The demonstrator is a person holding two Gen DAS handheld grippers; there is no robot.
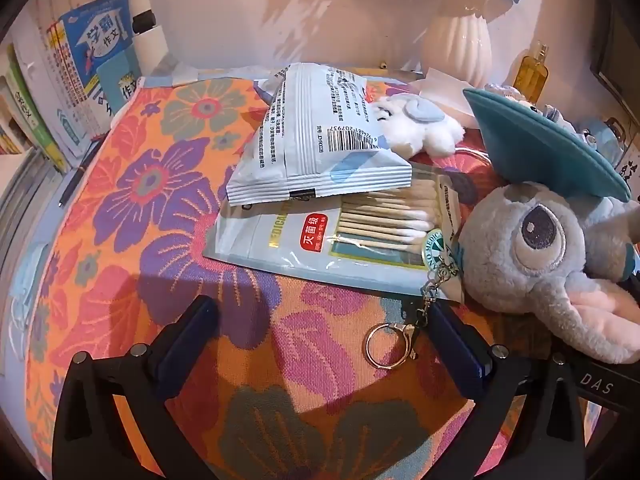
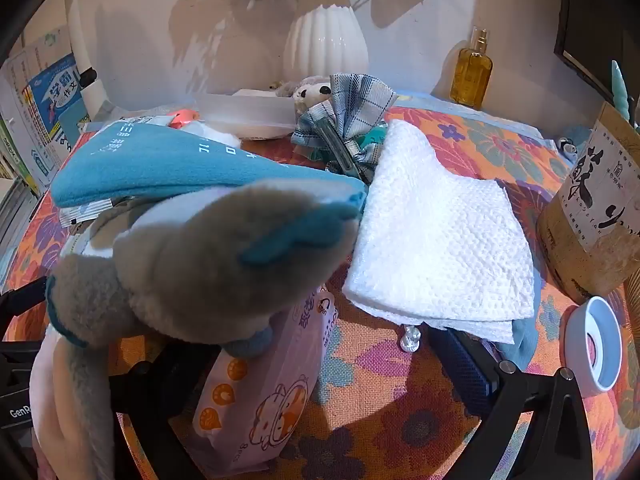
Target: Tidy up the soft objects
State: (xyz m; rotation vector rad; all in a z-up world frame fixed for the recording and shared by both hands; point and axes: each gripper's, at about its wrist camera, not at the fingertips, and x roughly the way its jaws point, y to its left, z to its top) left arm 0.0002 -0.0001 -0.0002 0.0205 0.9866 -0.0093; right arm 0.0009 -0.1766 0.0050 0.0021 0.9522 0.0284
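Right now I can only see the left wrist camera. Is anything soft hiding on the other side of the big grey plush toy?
Observer: Yes, a folded paper towel lies just right of the grey plush toy.
Operator: Is something under the toy too?
Observer: A pink tissue pack sits below it, close to the open right gripper.
Operator: What's behind the towel?
Observer: A bunched checked cloth, near the white vase.
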